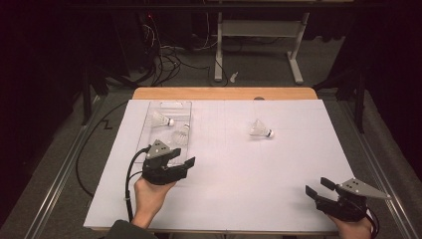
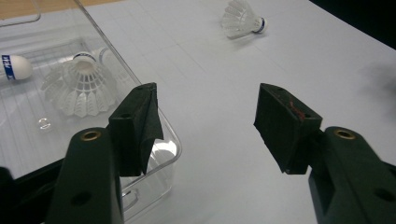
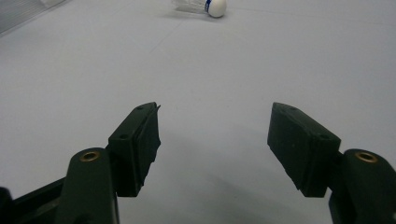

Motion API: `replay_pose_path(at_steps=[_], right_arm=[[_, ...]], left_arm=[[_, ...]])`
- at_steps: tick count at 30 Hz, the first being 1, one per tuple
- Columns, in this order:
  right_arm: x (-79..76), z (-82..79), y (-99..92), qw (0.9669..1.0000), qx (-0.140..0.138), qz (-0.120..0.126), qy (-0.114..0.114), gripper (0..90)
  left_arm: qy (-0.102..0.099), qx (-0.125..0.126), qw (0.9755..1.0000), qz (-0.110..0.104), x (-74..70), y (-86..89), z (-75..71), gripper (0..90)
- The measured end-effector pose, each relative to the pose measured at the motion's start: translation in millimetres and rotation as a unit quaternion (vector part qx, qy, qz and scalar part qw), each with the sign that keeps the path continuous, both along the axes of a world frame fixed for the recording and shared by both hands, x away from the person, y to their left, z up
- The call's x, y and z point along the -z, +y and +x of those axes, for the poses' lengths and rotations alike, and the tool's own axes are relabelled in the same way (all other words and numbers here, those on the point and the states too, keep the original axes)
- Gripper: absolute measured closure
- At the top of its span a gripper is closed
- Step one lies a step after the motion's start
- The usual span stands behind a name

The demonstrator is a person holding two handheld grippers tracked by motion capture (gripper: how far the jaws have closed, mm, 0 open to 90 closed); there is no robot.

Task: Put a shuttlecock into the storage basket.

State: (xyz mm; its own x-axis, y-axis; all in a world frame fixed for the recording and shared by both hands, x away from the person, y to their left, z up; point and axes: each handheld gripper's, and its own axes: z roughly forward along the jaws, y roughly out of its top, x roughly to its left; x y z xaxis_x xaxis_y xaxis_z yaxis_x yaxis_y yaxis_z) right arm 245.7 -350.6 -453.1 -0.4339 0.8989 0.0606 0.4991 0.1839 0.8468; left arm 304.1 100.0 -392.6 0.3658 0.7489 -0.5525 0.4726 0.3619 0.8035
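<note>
I'm gathering shuttlecocks into the clear tray (image 1: 149, 112): two lie inside, one shuttlecock (image 1: 261, 129) rests on the white table (image 1: 259, 179), well apart. Both left gripper (image 1: 183, 157) and right gripper (image 1: 316, 186) are spread, empty. Next I must reach across for it. Its blue band's lettering is unreadable.

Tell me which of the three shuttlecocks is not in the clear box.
The shuttlecock lying alone on the white sheet, right of centre. The other two lie inside the clear box at the left.
</note>
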Motion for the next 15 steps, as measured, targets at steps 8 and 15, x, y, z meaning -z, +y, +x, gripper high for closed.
replay_pose_path(at_steps=[8, 15], right_arm=[[0.5, 0.7, -0.3, 1.0000, 0.000, 0.001, 0.002, 34.4], [0.2, 0.4, -0.2, 1.0000, 0.000, 0.001, 0.001, 34.4]], left_arm=[[0.002, 0.008, 1.0000, 0.002, -0.8, -8.2, 6.1, 40.7], [0.002, 0.011, 0.9999, 0.000, -1.1, -13.8, 11.4, 40.9]])
